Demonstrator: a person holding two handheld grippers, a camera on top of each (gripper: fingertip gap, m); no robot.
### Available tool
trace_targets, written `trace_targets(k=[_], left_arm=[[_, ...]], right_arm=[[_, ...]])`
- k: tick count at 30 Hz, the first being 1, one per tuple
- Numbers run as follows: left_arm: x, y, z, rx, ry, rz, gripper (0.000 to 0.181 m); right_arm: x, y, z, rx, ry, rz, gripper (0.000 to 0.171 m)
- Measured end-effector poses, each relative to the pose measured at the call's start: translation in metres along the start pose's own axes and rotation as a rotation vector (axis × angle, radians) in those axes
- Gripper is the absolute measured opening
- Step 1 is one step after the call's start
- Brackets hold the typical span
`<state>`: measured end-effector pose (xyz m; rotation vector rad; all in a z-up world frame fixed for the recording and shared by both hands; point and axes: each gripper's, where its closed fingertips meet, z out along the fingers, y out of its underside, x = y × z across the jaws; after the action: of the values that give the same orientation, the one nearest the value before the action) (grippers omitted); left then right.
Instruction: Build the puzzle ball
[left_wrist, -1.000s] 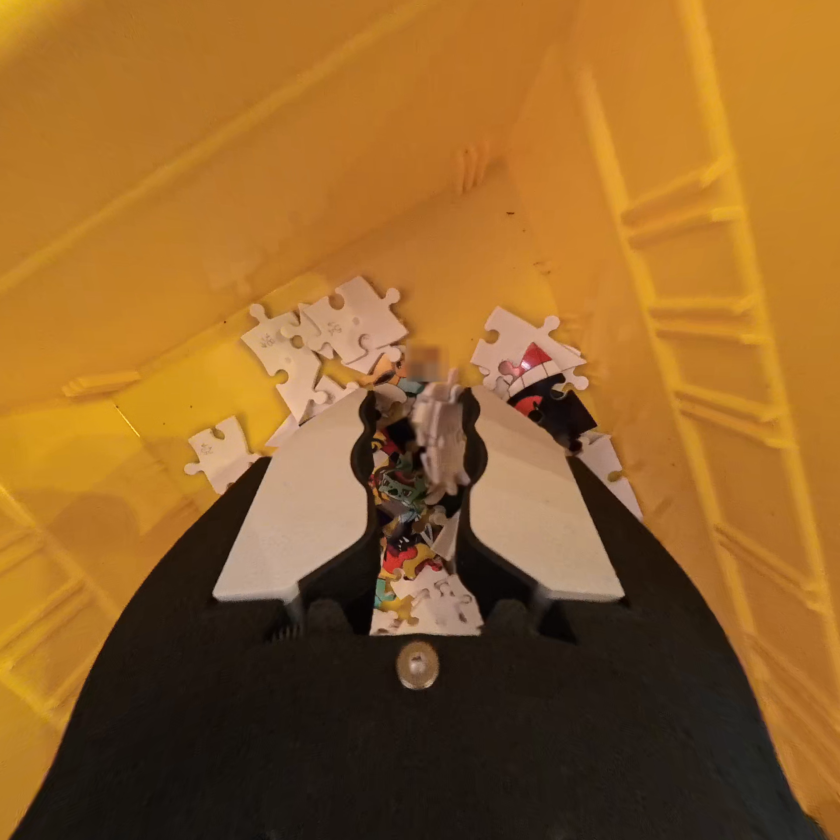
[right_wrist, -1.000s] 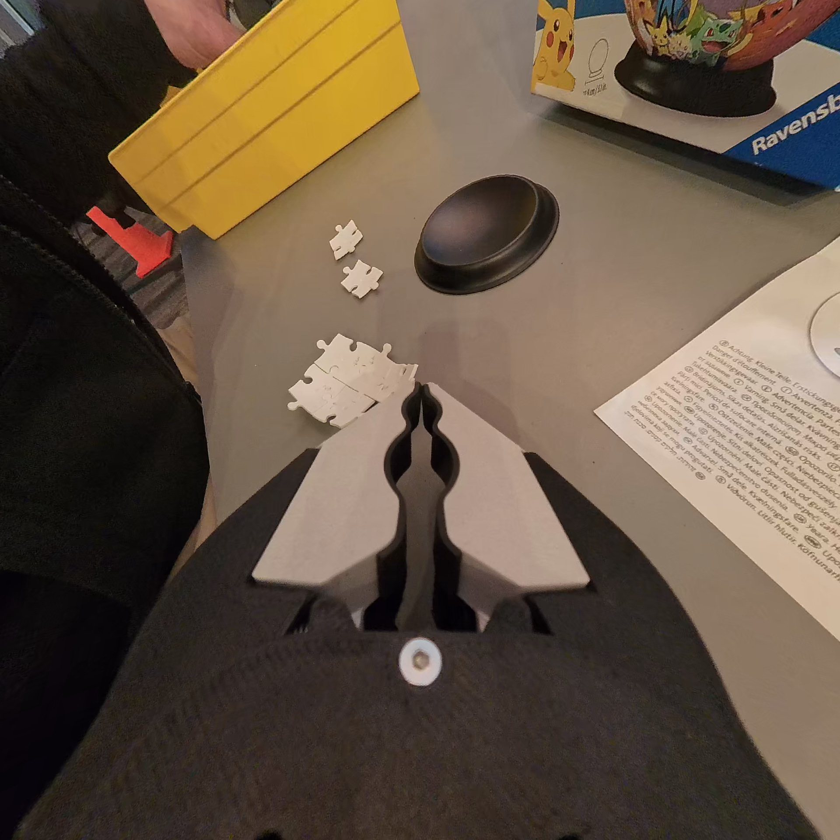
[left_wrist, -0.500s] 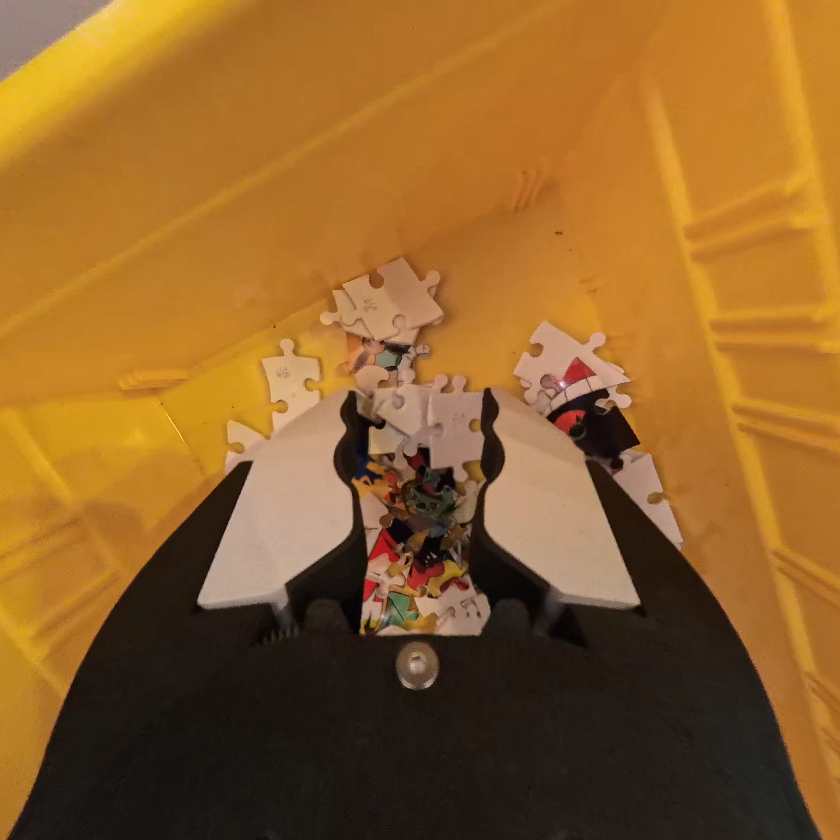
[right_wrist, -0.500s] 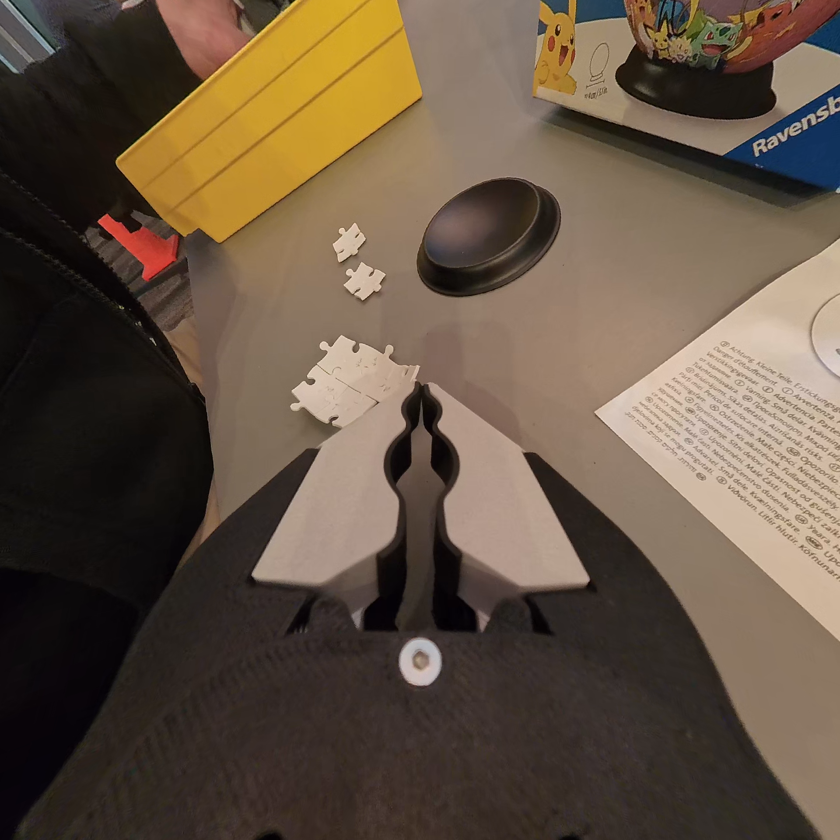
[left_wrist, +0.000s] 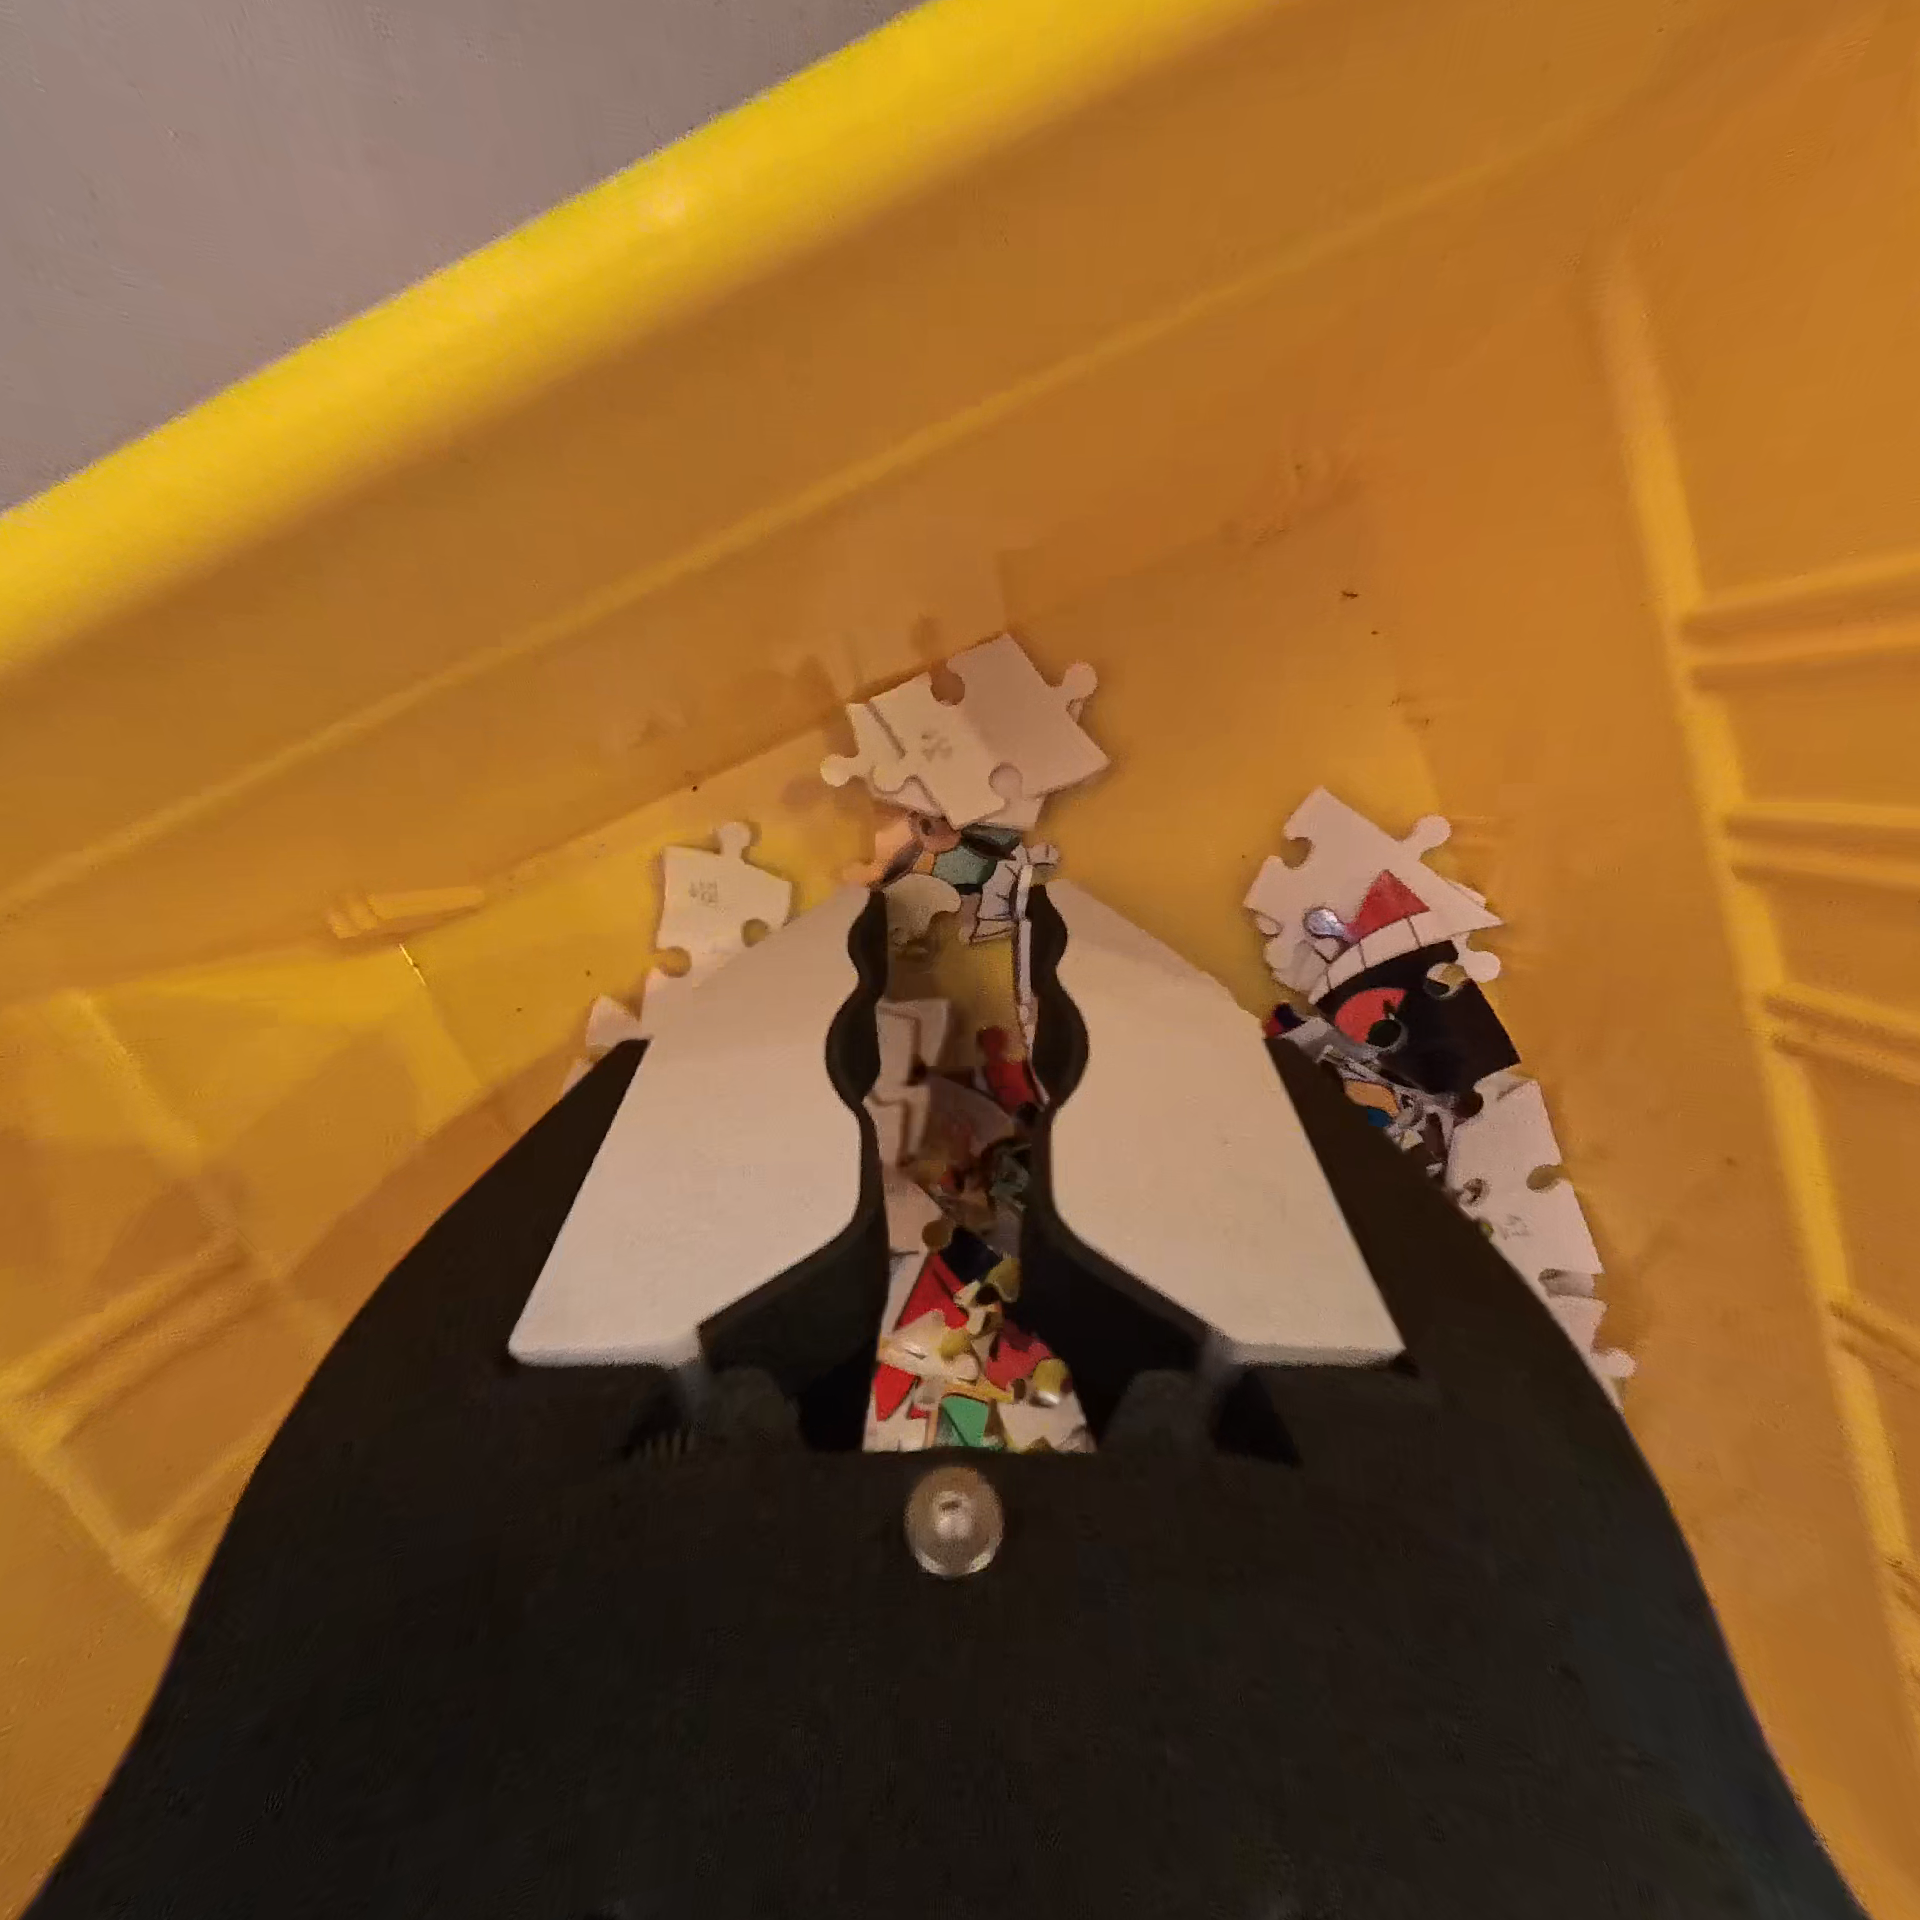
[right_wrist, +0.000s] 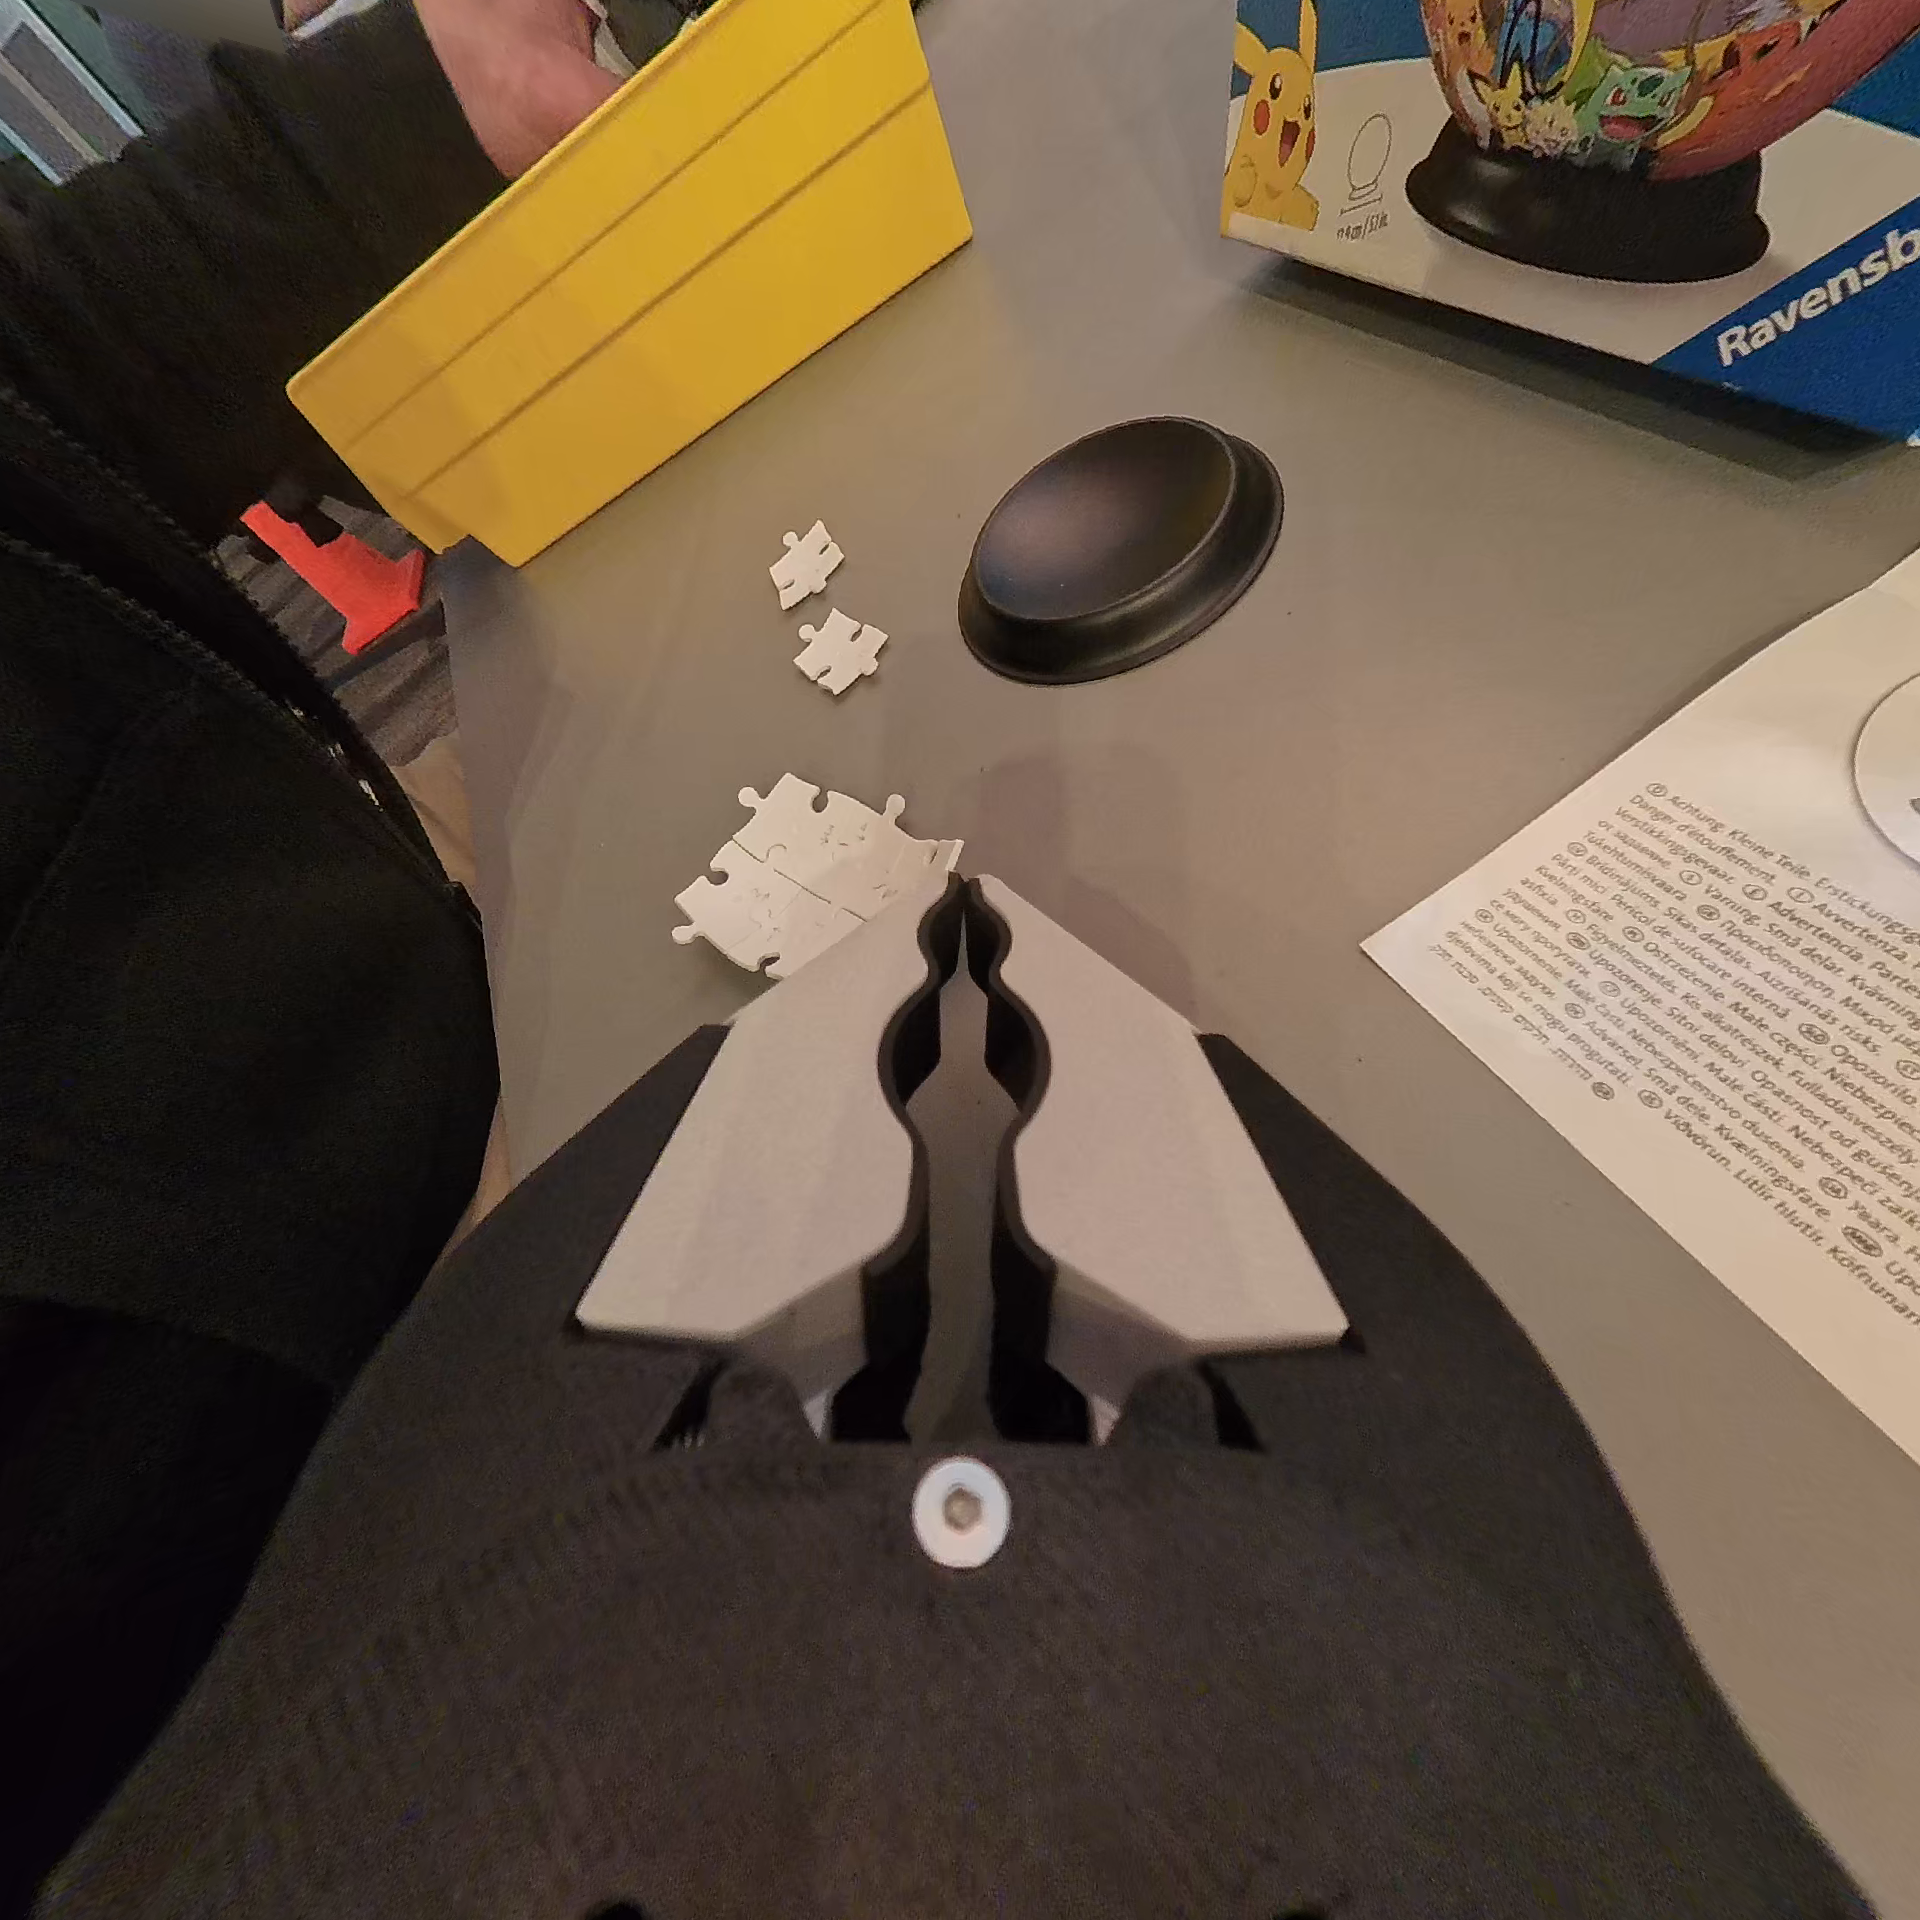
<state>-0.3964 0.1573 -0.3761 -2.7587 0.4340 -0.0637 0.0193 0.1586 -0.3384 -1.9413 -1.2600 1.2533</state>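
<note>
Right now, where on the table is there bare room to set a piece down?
Free: the grey patch between the black stand, the leaflet and the right gripper; also between the yellow bin and the box. Crowded: left of the stand, two loose pieces, and the joined pieces by the gripper.

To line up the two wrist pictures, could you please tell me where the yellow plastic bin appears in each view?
Left wrist view: the yellow plastic bin fills the picture, seen from inside, with loose puzzle pieces on its floor.
Right wrist view: upper left on the grey table, outer wall showing.
Shared landmark: the bin itself.
</note>
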Motion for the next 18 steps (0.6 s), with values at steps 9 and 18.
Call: trace_targets(k=[9, 18], left_arm=[[0.005, 0.003, -0.018, 0.112, 0.083, -0.087, 0.002], [-0.018, 0.002, -0.006, 0.057, -0.085, -0.078, 0.045]], right_arm=[[0.000, 0.000, 0.000, 0.004, -0.004, 0.000, 0.000], [-0.001, 0.000, 0.000, 0.003, -0.002, -0.003, 0.000]])
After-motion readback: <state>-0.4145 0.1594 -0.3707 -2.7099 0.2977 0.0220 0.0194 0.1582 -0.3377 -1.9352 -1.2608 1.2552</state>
